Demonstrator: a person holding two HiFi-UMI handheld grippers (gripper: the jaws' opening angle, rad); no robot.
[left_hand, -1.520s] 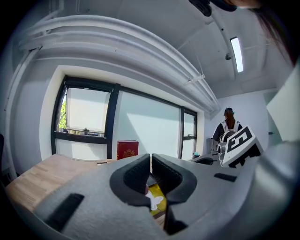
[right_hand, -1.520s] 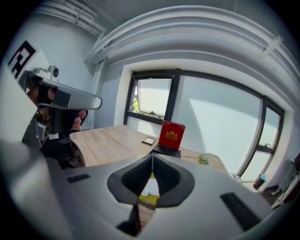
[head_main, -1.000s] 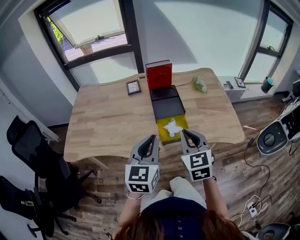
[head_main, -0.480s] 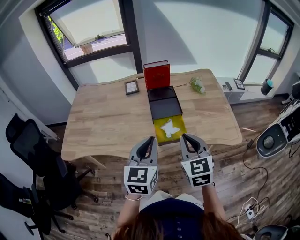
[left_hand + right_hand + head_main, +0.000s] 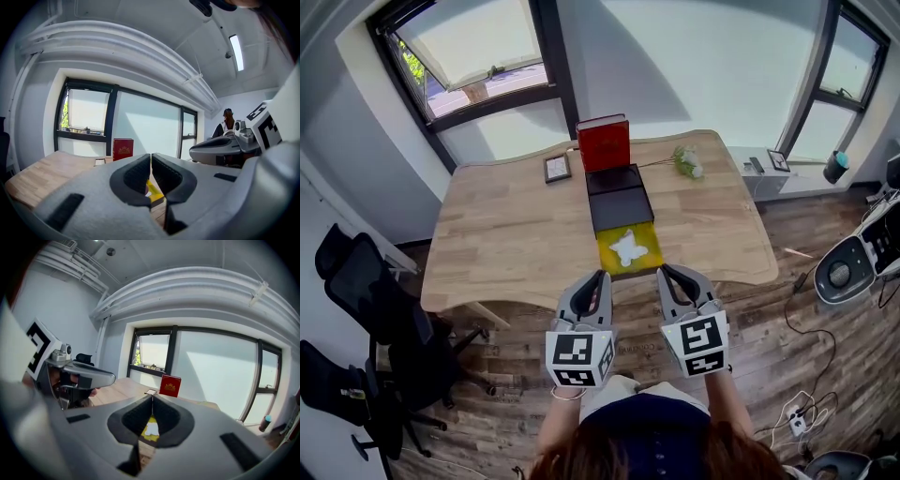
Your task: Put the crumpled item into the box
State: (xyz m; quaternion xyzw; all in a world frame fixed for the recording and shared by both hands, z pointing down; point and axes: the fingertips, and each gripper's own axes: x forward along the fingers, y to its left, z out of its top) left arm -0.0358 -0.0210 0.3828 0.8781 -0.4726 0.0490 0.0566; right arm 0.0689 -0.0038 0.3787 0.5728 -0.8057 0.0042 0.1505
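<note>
1. Over the last second both tools have drawn back from the bench (image 5: 506, 234) and now hang above the floor (image 5: 525, 339), just short of its near edge.
2. The left tool (image 5: 600, 281) is clenched on nothing, its jaws pressed together. The right tool (image 5: 667, 274) is the same.
3. The white crumpled paper (image 5: 627, 245) lies inside the yellow box (image 5: 654, 255) at the bench's near edge, apart from both tools.
4. With the paper lying free in the box, the retreat suggests the placing is finished.

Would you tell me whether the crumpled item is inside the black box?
Not yet: the crumpled item lies on the yellow tray, beside the black box.
</note>
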